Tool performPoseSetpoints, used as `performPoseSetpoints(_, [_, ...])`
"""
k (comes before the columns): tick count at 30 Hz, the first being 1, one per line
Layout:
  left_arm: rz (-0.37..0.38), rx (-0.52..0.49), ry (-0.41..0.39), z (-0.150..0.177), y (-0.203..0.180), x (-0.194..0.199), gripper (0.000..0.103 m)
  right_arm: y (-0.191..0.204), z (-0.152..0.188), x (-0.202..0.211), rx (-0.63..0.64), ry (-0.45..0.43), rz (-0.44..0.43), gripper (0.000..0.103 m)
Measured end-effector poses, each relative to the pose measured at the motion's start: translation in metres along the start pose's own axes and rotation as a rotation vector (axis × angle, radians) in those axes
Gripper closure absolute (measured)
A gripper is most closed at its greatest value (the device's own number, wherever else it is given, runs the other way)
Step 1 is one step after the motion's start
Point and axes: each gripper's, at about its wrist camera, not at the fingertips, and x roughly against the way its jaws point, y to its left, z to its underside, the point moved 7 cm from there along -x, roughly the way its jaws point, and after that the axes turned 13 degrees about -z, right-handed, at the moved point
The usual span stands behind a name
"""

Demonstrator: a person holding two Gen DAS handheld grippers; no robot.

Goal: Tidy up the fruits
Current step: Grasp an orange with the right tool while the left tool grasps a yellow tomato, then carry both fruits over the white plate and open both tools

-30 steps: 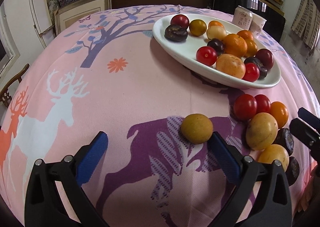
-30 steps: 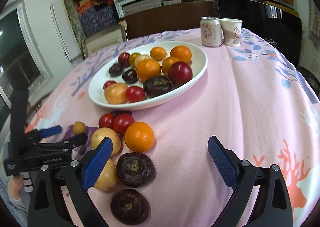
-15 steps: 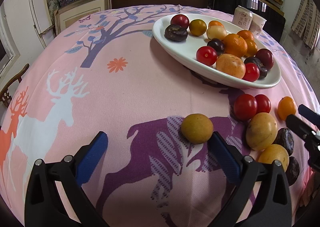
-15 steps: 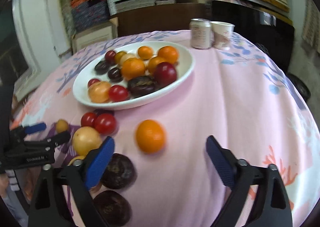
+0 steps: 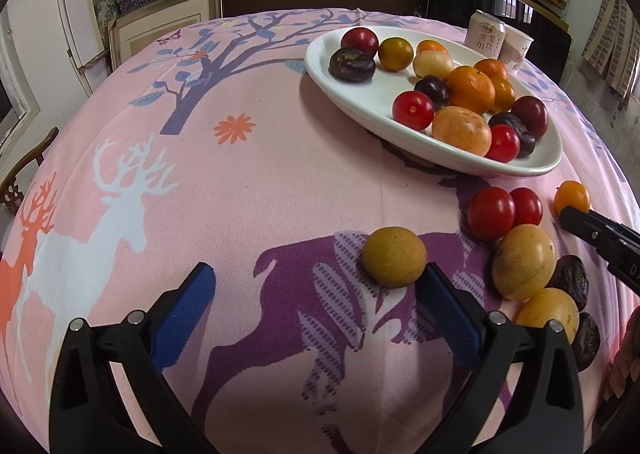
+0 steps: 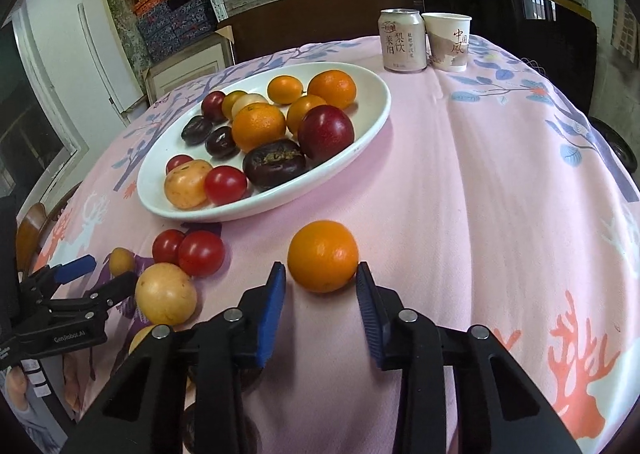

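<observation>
The right gripper [image 6: 321, 288] has just been closing on the orange [image 6: 323, 255]. Its blue pads now sit narrow at the fruit's near flanks, low in the centre of the right wrist view, and seem to touch only with their tips. That looks risky: a round fruit pinched behind its widest part could squirt forward toward the plate [image 6: 372, 122] or roll off across the cloth [image 6: 480, 182].

The left gripper [image 5: 316, 294] stands wide and empty at the bottom of its view, its right pad just beside a yellow fruit [image 5: 394, 256]. Loose tomatoes [image 6: 188, 252] lie just left of the orange, so a sideways nudge could scatter them.
</observation>
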Motion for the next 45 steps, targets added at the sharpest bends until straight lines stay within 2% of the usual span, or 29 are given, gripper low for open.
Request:
performPoseSetpoints(10, [0.0, 0.0, 0.0, 0.0, 0.0, 0.0, 0.004, -0.006, -0.01, -0.004, -0.031, -0.014, -0.022, 0.067])
performPoseSetpoints(17, [0.003, 0.002, -0.002, 0.0, 0.0, 0.001, 0.004, 0.0, -0.008, -0.001, 0.002, -0.019, -0.019, 0.067])
performPoseSetpoints(18, [0.007, -0.001, -0.005, 0.001, -0.001, 0.002, 0.004, 0.0, -0.007, -0.001, 0.003, -0.014, -0.021, 0.067])
performPoseSetpoints(21, [0.08, -0.044, -0.036, 0.003, -0.013, 0.01, 0.004, -0.002, -0.004, 0.0, -0.019, -0.01, -0.03, 0.067])
performPoseSetpoints(23, [0.083, -0.091, -0.075, 0.003, -0.023, 0.018, 0.004, -0.002, -0.003, 0.0, -0.025, -0.01, -0.035, 0.067])
performPoseSetpoints(25, [0.096, -0.115, -0.09, 0.003, -0.028, 0.021, 0.009, -0.002, -0.002, 0.0, -0.022, -0.009, -0.031, 0.067])
performPoseSetpoints(27, [0.131, -0.102, -0.063, 0.003, -0.028, 0.017, 0.036, -0.001, -0.002, 0.0, -0.022, -0.008, -0.031, 0.067])
performPoseSetpoints(28, [0.135, -0.091, -0.063, 0.002, -0.027, 0.017, 0.037, -0.001, -0.001, 0.0, -0.022, -0.008, -0.031, 0.067])
performPoseSetpoints(30, [0.156, -0.06, -0.065, -0.001, -0.023, 0.016, 0.046, -0.001, -0.001, 0.0, -0.02, -0.007, -0.029, 0.067])
performPoseSetpoints(32, [0.166, -0.056, -0.072, -0.003, -0.022, 0.016, 0.051, -0.001, -0.002, 0.0, -0.021, -0.008, -0.029, 0.067])
performPoseSetpoints(33, [0.177, -0.058, -0.076, -0.003, -0.023, 0.018, 0.063, -0.002, -0.002, 0.0, -0.02, -0.008, -0.029, 0.067])
performPoseSetpoints(35, [0.198, -0.06, -0.089, -0.004, -0.026, 0.021, 0.074, -0.002, -0.002, 0.001, -0.021, -0.008, -0.03, 0.067])
performPoseSetpoints(42, [0.201, -0.089, -0.121, -0.002, -0.032, 0.031, 0.074, -0.002, -0.001, 0.001, -0.028, -0.01, -0.037, 0.067])
performPoseSetpoints(45, [0.197, -0.068, -0.135, -0.005, -0.026, 0.036, 0.074, -0.003, -0.001, 0.012, -0.036, -0.044, -0.035, 0.067])
